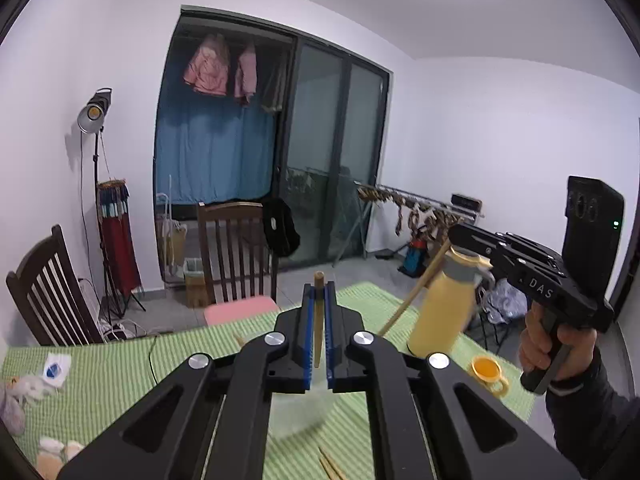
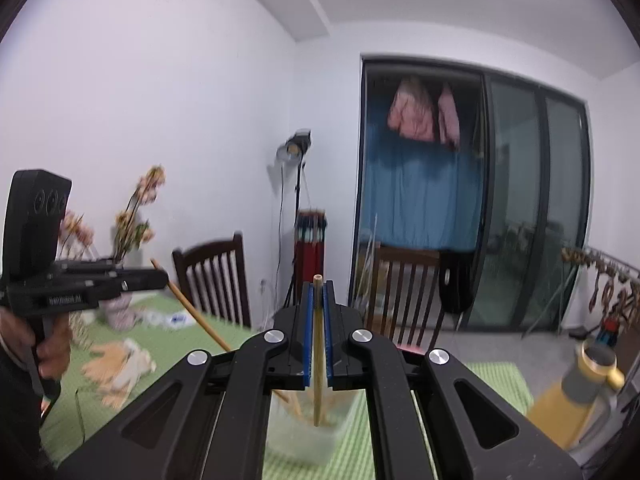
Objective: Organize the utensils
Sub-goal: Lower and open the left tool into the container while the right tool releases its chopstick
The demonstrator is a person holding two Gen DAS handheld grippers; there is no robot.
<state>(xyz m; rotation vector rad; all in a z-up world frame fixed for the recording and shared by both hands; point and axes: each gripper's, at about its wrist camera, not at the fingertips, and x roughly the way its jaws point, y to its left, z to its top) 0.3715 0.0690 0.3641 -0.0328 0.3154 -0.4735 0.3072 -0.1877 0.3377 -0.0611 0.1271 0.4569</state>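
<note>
My left gripper [image 1: 319, 288] is shut on a wooden chopstick [image 1: 318, 332] that stands nearly upright between its blue pads, above the green striped tablecloth [image 1: 120, 380]. My right gripper [image 2: 318, 286] is likewise shut on a second chopstick [image 2: 318, 380], whose lower end hangs over a clear plastic cup [image 2: 336, 436] with several chopsticks in it. Each view shows the other tool from the side: the right gripper [image 1: 454, 236] with its slanted chopstick [image 1: 412, 296], and the left gripper [image 2: 164, 278] with its chopstick [image 2: 196, 312]. Two loose chopsticks [image 1: 330, 466] lie on the cloth.
A yellow bottle [image 1: 440, 312] with a grey cap and a small yellow cup [image 1: 486, 372] stand at the table's right. Plush toys [image 1: 16, 400] and a tissue pack [image 1: 56, 368] lie left, beside a vase of flowers [image 2: 132, 220]. Dark wooden chairs [image 1: 236, 252] line the far edge.
</note>
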